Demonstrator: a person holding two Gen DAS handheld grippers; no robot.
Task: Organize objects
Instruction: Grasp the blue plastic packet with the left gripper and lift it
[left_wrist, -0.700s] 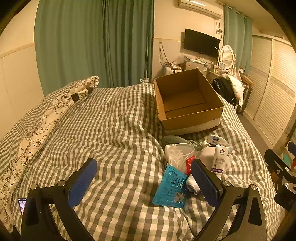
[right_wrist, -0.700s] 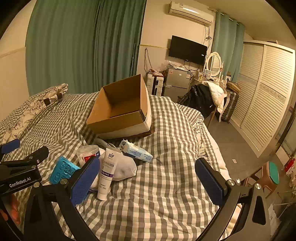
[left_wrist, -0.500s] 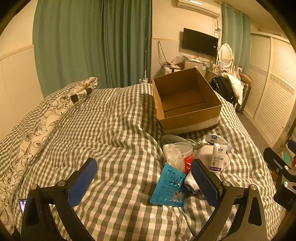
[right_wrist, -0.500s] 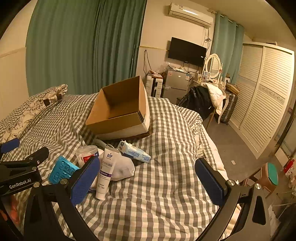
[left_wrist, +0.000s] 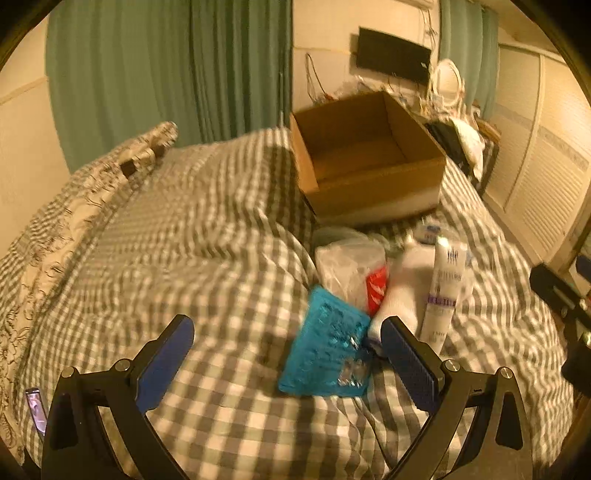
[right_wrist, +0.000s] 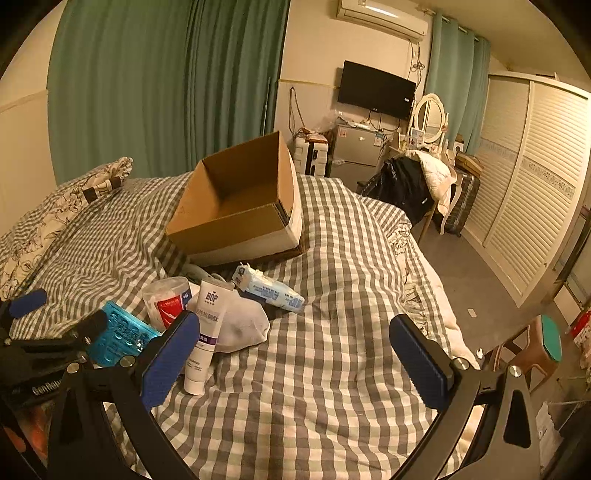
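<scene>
An open, empty cardboard box (left_wrist: 369, 162) (right_wrist: 240, 206) sits on the checked bed. In front of it lies a pile: a blue blister pack (left_wrist: 327, 350) (right_wrist: 120, 338), a clear cup with a red label (left_wrist: 351, 269) (right_wrist: 166, 301), a white tube (left_wrist: 445, 291) (right_wrist: 205, 332), a white cloth (right_wrist: 242, 325) and a blue-white packet (right_wrist: 271, 290). My left gripper (left_wrist: 288, 362) is open, low over the bed, with the blue pack just inside its right finger. My right gripper (right_wrist: 295, 354) is open over bare bedding, right of the pile.
A floral pillow (left_wrist: 74, 206) lies at the left. The bed's right edge drops to the floor by white louvred wardrobe doors (right_wrist: 524, 192). A chair with clothes (right_wrist: 417, 184) and a stool (right_wrist: 543, 339) stand on that side. A phone (left_wrist: 35, 410) lies at the lower left.
Both grippers have moved forward and down toward the pile. The left view is now blurred by motion and the blue pack sits nearer its right finger. Both stay open.
</scene>
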